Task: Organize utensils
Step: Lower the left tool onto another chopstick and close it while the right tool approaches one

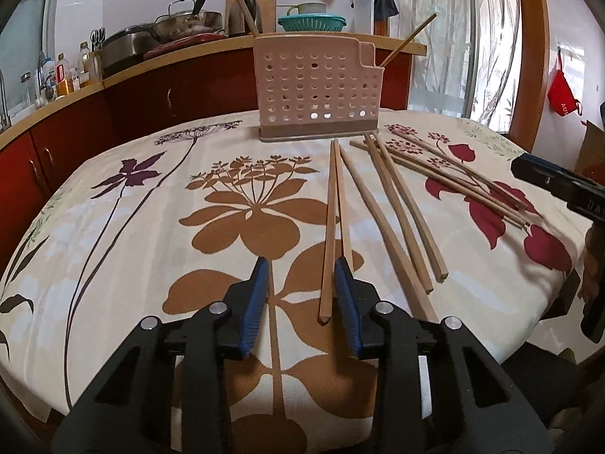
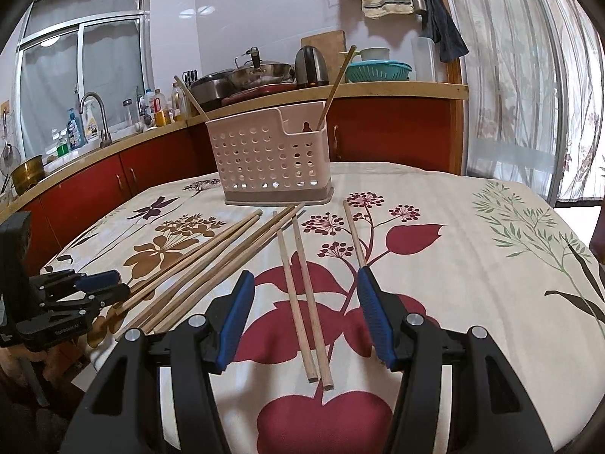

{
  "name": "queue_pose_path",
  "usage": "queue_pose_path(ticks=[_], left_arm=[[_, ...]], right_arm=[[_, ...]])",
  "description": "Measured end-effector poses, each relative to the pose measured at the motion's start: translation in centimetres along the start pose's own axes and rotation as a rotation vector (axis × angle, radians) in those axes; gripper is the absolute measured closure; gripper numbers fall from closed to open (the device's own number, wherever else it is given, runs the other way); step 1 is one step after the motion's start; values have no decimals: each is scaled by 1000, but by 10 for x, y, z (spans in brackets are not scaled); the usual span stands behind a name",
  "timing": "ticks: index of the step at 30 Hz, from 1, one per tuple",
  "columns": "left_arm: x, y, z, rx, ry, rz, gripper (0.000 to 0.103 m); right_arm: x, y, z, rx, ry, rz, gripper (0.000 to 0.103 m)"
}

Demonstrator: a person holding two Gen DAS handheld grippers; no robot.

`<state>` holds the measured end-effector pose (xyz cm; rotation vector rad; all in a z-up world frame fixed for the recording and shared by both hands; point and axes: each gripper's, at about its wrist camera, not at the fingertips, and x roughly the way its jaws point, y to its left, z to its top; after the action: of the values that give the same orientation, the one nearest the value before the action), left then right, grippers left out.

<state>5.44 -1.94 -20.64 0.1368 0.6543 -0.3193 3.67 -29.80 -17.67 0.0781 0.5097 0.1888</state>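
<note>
— On the flowered cloth of the counter (image 1: 124,227), what can't you make out?

— From the left wrist view, the near ends of several loose chopsticks (image 1: 382,204) run under the left tongs (image 1: 302,265), so I can't see where those ends stop. The blue pads (image 1: 261,295) stand apart, moderately wide, with nothing between them; one chopstick end lies just inside the right pad, and whether it touches I can't tell.

— And the holder?

— The pink perforated holder (image 1: 314,87) stands upright at the far side of the cloth, beyond the chopsticks. Two chopsticks (image 1: 242,3) lean out of it, one at each end. Its inside is hidden from this view.

— Does the right wrist view add anything?

— Yes. It looks a little down into the holder (image 2: 272,155) and shows a divider and a small dark thing in the lower right section, too small to name. It also shows the right tongs (image 2: 302,280) wide apart and empty, low over two chopsticks (image 2: 302,295) lying side by side between the pads. A third stick runs beneath the right pad, its near end hidden.

— The other tool?

— The left tongs (image 2: 96,287) show at the left edge, beside the fanned group. In the left wrist view only a black corner of the right tool appears, cut off by the frame.
</note>
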Motion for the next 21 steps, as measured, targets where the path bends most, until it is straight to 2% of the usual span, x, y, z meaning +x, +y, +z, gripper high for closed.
queue_pose_path(ticks=[3,6,9,11,19,21], left_arm=[[2,0,-3,0,11,-5,70],[2,-2,-5,3,6,-12,76],[2,-3,-6,6,2,-18,84],[2,-4,-6,10,0,-18,93],[2,2,-6,-16,-1,6,96],[2,4,-6,-25,0,10,96]], right_arm=[[0,0,0,2,1,-1,47],[0,1,-1,2,0,-4,47],[0,1,0,3,-1,-5,47],[0,0,-1,4,-1,-9,47],[-2,-12,-4,18,-7,-38,47],[-2,-16,-5,27,-4,-47,51]])
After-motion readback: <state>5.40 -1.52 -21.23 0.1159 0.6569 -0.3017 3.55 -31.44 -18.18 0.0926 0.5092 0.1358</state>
